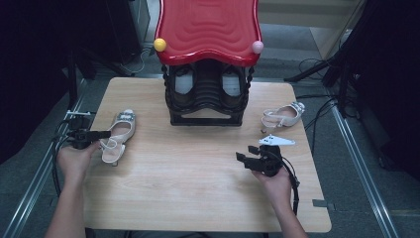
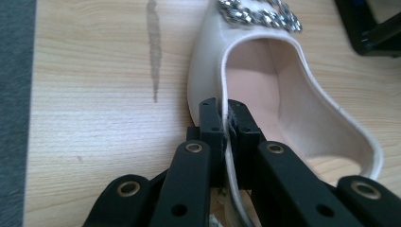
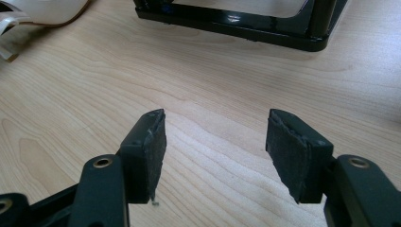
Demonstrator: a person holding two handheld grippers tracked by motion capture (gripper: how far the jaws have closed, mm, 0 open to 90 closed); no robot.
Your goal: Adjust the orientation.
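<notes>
Already the left tongs [image 2: 226,124] are clamped on the side rim of the cream slingback shoe [image 2: 265,80] at the bench's [image 1: 198,163] left; right tongs [image 3: 215,151] wait apart. Next, probably lift it toward the shoe rack [image 1: 208,69].

A light wooden table with rounded corners [image 1: 198,193] is carrying a black rack with a red wavy top [image 1: 207,106], and two cream slingback shoes are lying on it: one left [image 1: 119,135], one right [image 1: 283,116].
</notes>
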